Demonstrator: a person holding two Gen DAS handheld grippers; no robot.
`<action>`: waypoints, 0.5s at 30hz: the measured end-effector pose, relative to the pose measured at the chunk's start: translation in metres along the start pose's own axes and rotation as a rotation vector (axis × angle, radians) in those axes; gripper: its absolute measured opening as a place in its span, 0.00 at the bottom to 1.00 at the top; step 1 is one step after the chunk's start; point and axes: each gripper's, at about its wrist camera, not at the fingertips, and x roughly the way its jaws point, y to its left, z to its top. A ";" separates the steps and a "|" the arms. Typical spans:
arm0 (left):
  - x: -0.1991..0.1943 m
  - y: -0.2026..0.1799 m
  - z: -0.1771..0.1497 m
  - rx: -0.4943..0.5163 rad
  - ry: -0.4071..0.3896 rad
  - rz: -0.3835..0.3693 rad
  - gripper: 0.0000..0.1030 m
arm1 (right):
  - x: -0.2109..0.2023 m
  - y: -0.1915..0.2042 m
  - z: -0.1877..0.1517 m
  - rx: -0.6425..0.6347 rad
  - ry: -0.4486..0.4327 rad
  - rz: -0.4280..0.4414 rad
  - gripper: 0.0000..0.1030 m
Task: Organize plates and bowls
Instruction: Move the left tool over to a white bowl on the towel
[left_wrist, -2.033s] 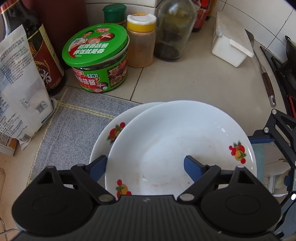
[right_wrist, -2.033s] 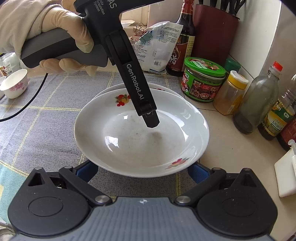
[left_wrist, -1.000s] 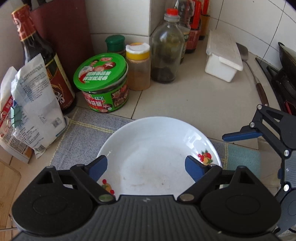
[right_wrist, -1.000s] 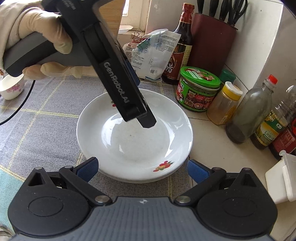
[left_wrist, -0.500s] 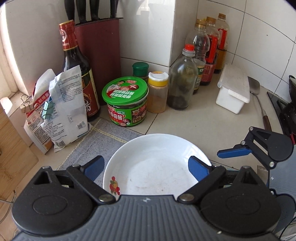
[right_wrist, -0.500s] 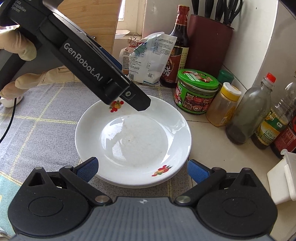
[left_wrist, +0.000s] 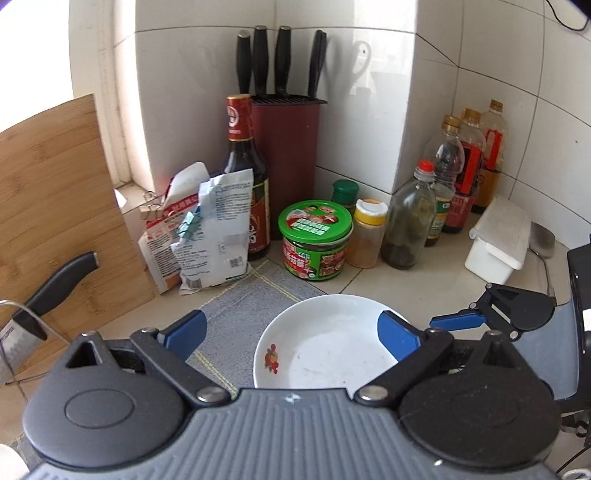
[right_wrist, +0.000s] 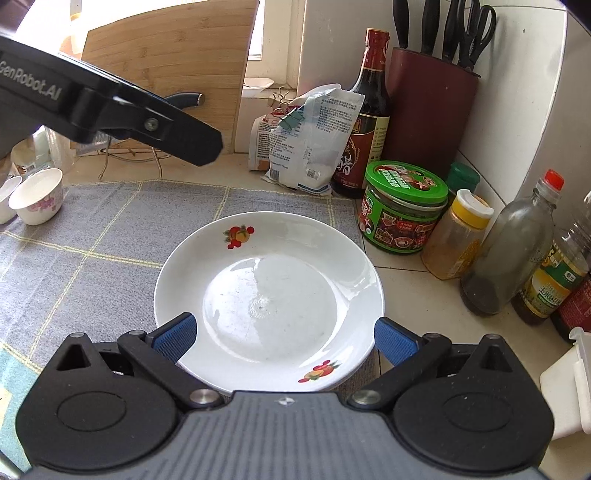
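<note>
A white plate (right_wrist: 269, 295) with fruit prints lies on the grey mat (right_wrist: 92, 236); a second rim seems to show beneath its near right edge. My right gripper (right_wrist: 284, 338) is open, its blue fingers either side of the plate's near rim without pressing on it. My left gripper (left_wrist: 290, 334) hangs above and behind the plate (left_wrist: 325, 350). Its jaws are opening, with nothing between them. In the right wrist view one left finger (right_wrist: 166, 129) hovers high over the mat's far left. The left wrist view shows the right gripper (left_wrist: 491, 314) beside the plate.
Behind the plate stand a green-lidded jar (right_wrist: 402, 206), a yellow-capped spice jar (right_wrist: 458, 236), bottles, a knife block and snack bags. Two small bowls (right_wrist: 37, 195) sit at the mat's far left. A cleaver (left_wrist: 55, 284) leans by the bamboo board (left_wrist: 55, 203). A white box (left_wrist: 495, 240) sits to the right.
The offset upper plate came to rest square on the lower one. My left gripper rose and drew back off the plate with its jaws widening. The right gripper barely moved.
</note>
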 end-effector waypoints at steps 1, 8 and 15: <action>-0.005 0.001 -0.003 -0.020 -0.008 0.017 0.96 | 0.001 0.000 0.000 -0.004 -0.003 0.010 1.00; -0.041 0.007 -0.033 -0.126 -0.039 0.150 0.97 | 0.004 0.011 0.000 -0.033 -0.026 0.066 1.00; -0.067 0.019 -0.076 -0.229 -0.022 0.234 0.97 | -0.005 0.043 -0.005 -0.060 -0.063 0.124 1.00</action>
